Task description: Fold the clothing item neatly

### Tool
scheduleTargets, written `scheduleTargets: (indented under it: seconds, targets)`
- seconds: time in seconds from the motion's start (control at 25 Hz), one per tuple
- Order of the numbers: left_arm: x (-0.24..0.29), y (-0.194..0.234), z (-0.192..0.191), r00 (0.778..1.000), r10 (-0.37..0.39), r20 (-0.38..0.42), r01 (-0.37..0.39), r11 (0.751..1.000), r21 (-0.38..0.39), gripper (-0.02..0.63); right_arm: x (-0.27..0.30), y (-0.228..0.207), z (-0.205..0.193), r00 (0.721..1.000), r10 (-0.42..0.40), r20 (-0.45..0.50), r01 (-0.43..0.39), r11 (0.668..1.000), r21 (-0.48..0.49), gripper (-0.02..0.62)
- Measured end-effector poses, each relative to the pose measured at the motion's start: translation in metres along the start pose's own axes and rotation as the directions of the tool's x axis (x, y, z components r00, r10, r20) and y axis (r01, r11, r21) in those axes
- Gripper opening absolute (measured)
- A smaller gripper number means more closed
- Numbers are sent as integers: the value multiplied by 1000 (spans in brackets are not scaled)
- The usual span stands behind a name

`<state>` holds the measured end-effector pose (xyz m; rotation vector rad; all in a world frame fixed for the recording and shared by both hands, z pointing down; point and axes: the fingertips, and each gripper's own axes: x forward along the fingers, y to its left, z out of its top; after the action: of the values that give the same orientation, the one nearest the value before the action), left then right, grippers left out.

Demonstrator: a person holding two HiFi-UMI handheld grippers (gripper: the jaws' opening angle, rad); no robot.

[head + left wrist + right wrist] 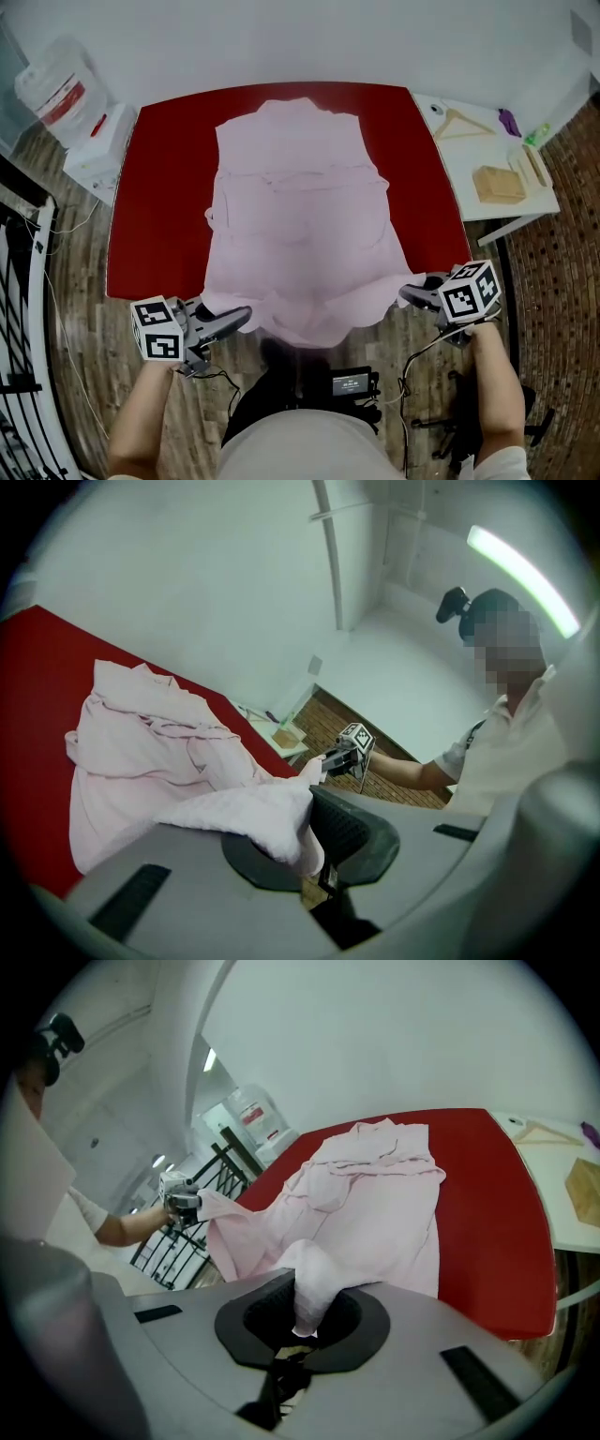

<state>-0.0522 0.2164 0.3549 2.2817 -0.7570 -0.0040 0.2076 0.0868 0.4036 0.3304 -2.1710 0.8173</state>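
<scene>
garment: pink garment (300, 206) lies spread on the red table (155, 216), near hem hanging past the table's front edge | left gripper (236, 318): jaws clamped on the hem's left corner | right gripper (411, 293): jaws clamped on the hem's right corner

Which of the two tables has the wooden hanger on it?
The white side table, holding the hanger; the red table holds the pink garment.
</scene>
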Motion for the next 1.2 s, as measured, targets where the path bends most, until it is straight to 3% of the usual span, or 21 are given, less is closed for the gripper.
scheduleTargets:
  seconds: [0.24,0.48,0.8,0.92,1.2]
  targets:
    - [-4,-6,36,989,-118,-86,128,982,135,23,-1,22,44,999,13,44,-14,999,30,21]
    - [-9,-8,86,983,-149,-111,174,945,278,23,-11,36,94,995,7,96,-6,1000,-11,21]
    - [-11,18,162,995,-93,-31,98,922,373,23,-22,25,174,989,76,127,-68,996,-66,21]
    - [-10,25,175,998,-63,2,57,916,398,23,-22,18,187,986,108,129,-96,991,-95,21]
    - [-2,74,235,995,25,93,-58,929,365,23,-20,-27,266,976,193,102,-178,974,-141,21]
